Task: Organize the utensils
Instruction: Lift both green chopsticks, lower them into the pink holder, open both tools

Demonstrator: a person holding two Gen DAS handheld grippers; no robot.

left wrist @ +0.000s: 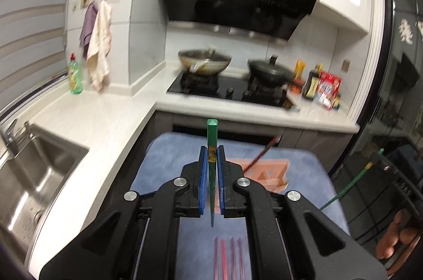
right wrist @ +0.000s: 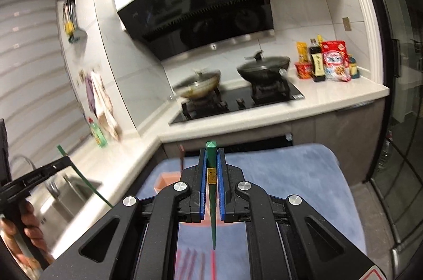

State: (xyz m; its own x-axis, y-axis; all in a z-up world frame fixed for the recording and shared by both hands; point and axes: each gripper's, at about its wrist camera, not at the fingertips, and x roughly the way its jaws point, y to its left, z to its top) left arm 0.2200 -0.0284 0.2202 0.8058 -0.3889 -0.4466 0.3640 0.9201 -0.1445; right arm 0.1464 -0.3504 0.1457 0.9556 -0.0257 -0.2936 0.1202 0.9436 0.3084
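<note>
The left gripper [left wrist: 211,158] and right gripper [right wrist: 211,161] each have jaws clamped on a green chopstick [left wrist: 212,137] [right wrist: 211,155], raised above a blue towel [left wrist: 171,161] where red chopsticks [left wrist: 228,256] lie. Bottle and packet labels [right wrist: 334,60] are too blurred to read.

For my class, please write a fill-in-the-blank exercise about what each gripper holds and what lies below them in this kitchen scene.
1. The left gripper is shut on a ____ chopstick.
2. The right gripper grips a second green chopstick with its thick end pointing ____.
3. Red chopsticks lie on a ____ towel.
4. The stove carries ____ pans.

Missing words: green; away from the camera; blue; two
</note>
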